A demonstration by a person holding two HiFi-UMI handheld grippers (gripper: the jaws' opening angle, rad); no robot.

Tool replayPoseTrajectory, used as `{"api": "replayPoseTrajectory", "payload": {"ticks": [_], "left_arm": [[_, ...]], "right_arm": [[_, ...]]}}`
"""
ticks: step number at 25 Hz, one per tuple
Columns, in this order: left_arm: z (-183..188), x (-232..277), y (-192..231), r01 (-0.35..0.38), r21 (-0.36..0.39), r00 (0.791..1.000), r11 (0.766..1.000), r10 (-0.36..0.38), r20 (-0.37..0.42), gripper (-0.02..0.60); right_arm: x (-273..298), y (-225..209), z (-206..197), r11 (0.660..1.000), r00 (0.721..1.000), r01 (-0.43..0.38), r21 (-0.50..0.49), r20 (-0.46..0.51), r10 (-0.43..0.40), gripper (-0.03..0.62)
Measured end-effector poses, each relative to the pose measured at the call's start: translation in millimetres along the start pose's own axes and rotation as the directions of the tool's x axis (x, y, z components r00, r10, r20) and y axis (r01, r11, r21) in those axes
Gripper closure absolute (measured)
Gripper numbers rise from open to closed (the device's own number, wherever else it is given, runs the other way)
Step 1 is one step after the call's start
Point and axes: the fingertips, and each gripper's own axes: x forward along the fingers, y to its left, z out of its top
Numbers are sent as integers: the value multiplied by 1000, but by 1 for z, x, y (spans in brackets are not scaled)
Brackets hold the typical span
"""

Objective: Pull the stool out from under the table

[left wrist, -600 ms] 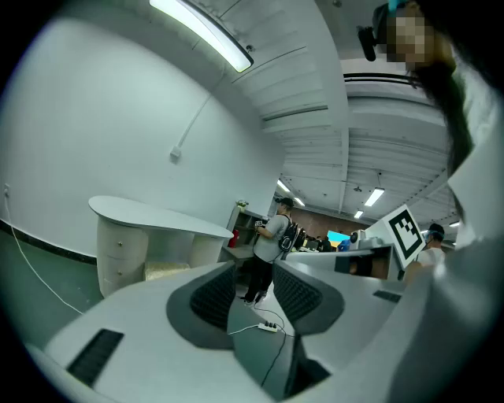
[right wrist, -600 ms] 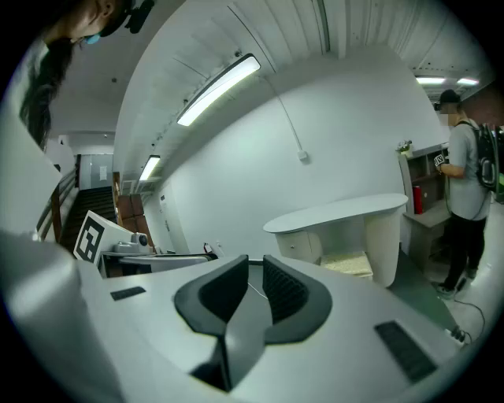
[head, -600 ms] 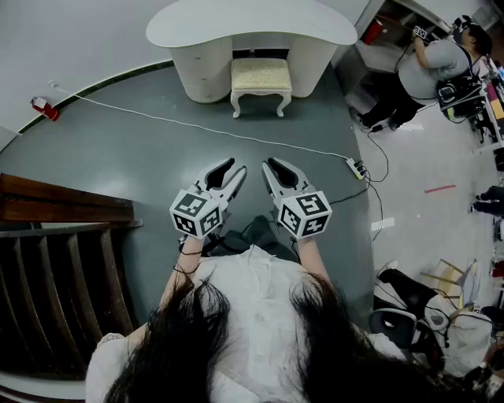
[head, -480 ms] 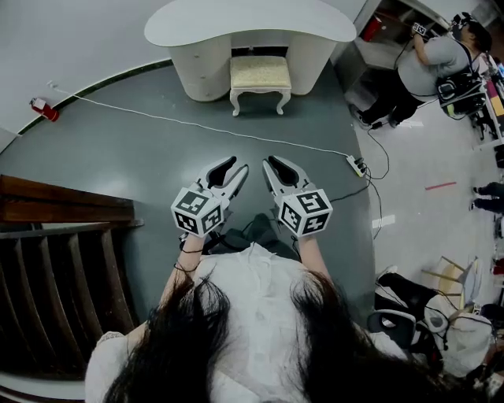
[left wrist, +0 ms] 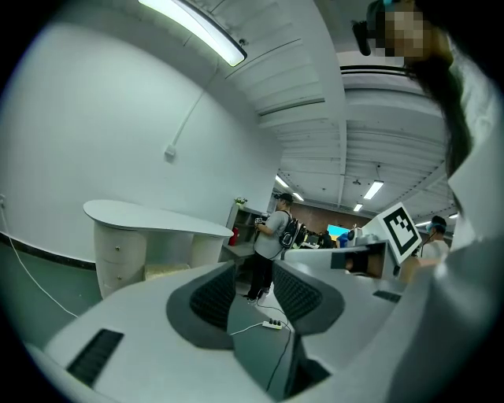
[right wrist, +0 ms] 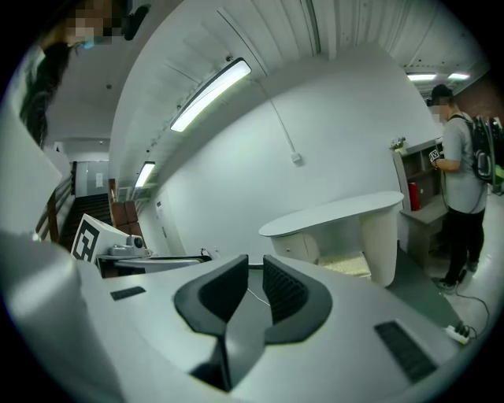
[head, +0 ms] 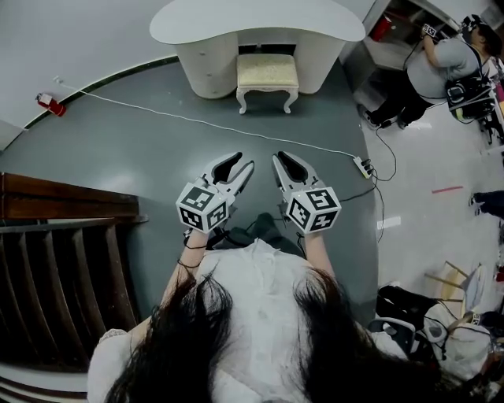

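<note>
The white stool with a cream cushion stands tucked partly under the curved white table at the far end of the grey floor. In the head view, both grippers are held side by side in front of the person's chest, far from the stool. My left gripper is shut with nothing between its pads. My right gripper is shut and empty too. The left gripper view shows the table and the stool beyond my left gripper. In the right gripper view, the table is far past my right gripper.
A white cable crosses the floor to a power strip. A red object lies by the wall at left. Dark wooden stairs fill the left side. Another person stands at shelves at the upper right. Chairs are at the lower right.
Both grippers stay shut and side by side. The head view has shifted a little. The stool has not moved from the table.
</note>
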Motion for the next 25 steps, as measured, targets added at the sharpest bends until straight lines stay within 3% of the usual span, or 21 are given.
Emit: {"api": "replayPoseTrajectory", "payload": {"ticks": [16,25], "left_arm": [[6,69,0,-45,-3,999,999,45,15,423],[4,101,-2,-38,-8,999,999,38,-32,423]], "right_arm": [[10,-74,7,999,999,-41,16,-24,42,523],[5,-104,10,998,999,-32,61,-16,33,523]]}}
